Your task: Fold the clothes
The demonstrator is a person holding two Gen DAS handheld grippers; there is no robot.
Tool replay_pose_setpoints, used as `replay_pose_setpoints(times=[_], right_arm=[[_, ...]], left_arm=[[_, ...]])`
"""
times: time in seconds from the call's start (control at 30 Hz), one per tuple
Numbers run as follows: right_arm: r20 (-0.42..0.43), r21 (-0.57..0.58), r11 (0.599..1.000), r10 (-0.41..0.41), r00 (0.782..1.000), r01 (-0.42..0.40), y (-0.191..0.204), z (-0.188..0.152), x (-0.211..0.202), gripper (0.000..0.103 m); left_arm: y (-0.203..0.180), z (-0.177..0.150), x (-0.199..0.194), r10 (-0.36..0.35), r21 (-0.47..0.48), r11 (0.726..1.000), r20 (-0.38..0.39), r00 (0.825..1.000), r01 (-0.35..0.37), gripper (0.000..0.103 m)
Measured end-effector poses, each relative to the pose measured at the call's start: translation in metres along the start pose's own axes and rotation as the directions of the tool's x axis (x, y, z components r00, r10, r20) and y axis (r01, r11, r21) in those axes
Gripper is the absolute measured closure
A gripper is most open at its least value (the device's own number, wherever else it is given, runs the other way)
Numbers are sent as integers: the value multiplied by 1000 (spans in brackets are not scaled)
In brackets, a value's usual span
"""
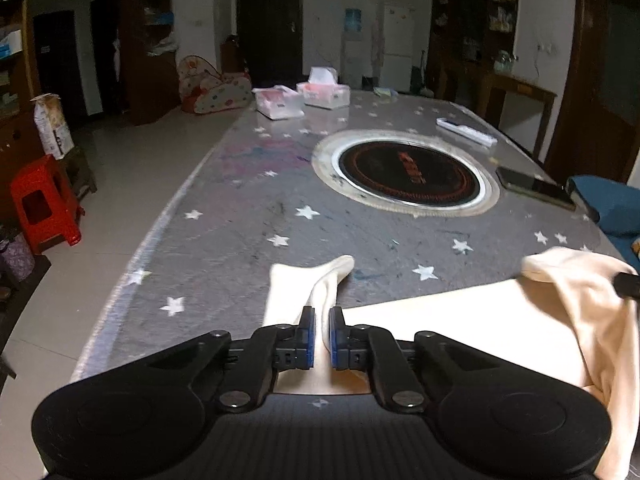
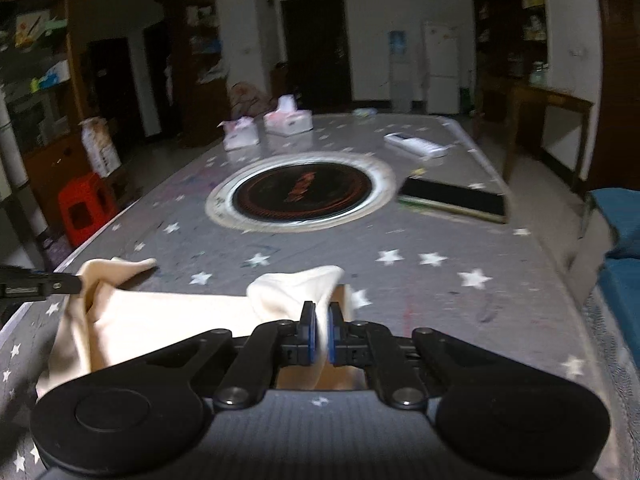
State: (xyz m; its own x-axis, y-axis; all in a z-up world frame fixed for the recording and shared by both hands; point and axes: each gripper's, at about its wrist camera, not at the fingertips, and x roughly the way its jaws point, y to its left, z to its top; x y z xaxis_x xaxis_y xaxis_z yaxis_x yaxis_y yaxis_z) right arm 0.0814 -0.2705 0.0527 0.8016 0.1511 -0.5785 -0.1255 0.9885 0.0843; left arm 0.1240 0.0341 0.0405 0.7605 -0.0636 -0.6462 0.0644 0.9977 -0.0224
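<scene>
A cream garment [image 1: 460, 332] lies at the near end of a grey star-patterned table [image 1: 248, 240]. My left gripper [image 1: 322, 316] is shut on the garment's left corner, and a cloth tip sticks out ahead of the blue pads. In the right wrist view my right gripper [image 2: 321, 314] is shut on the right corner of the cream garment [image 2: 160, 328], with cloth bunched over its fingertips. The other gripper's black tip shows at each view's edge, gripping the raised cloth: right gripper [image 1: 626, 285], left gripper [image 2: 60, 286].
A round black cooktop [image 1: 406, 174] is set into the table's middle. A phone [image 1: 534, 186], a white remote [image 1: 466, 130] and tissue boxes [image 1: 324, 92] lie farther back. A red stool [image 1: 44, 204] stands on the floor at left, and a blue seat [image 1: 612, 208] at right.
</scene>
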Motion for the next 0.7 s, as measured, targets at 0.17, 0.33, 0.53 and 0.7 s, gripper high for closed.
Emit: replay_pose_setpoints(times=[0.17,0.33,0.53,0.7], right_arm=[[45,51,997,-55,997,53,-25,-8,-38,98],[78,108,989,-114,990,106,-49,-23,-73,98],[100,189,971,-170,980,149,-72,-50,-111,98],[98,228,960,-189,977,163,-79,-70,-128,98]], left_arm=[[14,-6,-38,-1,-30,1000,58,998,3,96],[33,-20,-80,8,-71,997,99,995,-1,96],[65,-48,-122,36,-149,989,109,993,-20,96],[84,-70,-141,85,-180,982,104,991,-66,100]])
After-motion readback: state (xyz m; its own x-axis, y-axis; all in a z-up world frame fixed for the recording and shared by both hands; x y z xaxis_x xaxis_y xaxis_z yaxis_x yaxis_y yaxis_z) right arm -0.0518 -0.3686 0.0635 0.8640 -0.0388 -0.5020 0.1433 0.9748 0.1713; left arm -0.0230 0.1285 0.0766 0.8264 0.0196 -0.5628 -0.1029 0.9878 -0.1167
